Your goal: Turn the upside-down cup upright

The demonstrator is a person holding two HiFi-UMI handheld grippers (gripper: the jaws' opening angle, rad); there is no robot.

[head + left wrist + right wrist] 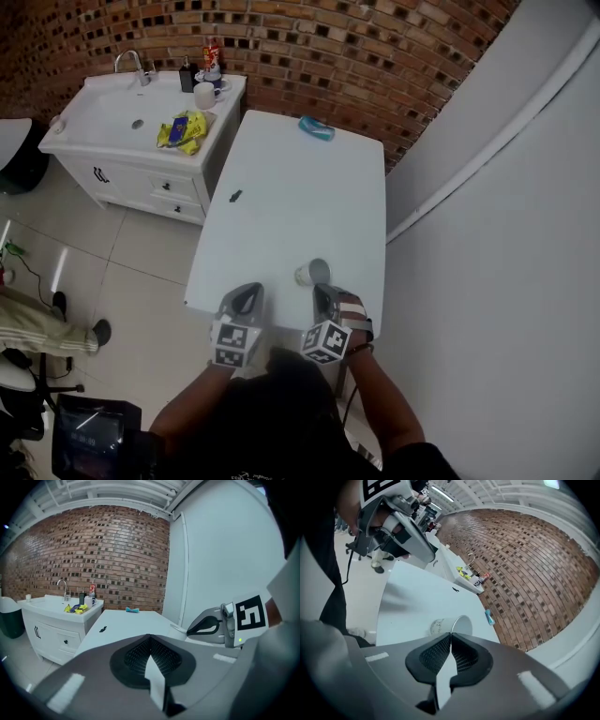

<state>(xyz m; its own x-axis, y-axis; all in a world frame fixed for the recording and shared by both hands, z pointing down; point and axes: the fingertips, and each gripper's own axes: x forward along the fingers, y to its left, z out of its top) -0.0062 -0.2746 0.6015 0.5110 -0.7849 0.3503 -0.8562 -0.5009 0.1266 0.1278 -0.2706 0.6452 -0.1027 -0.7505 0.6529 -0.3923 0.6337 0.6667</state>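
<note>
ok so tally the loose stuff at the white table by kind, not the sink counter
white paper cup: 1
teal item at the far end: 1
small dark item near the left edge: 1
total: 3

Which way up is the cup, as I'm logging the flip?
Tipped sideways: the cup shows its open mouth sideways in the head view, its rim pinched by the right gripper.
</note>
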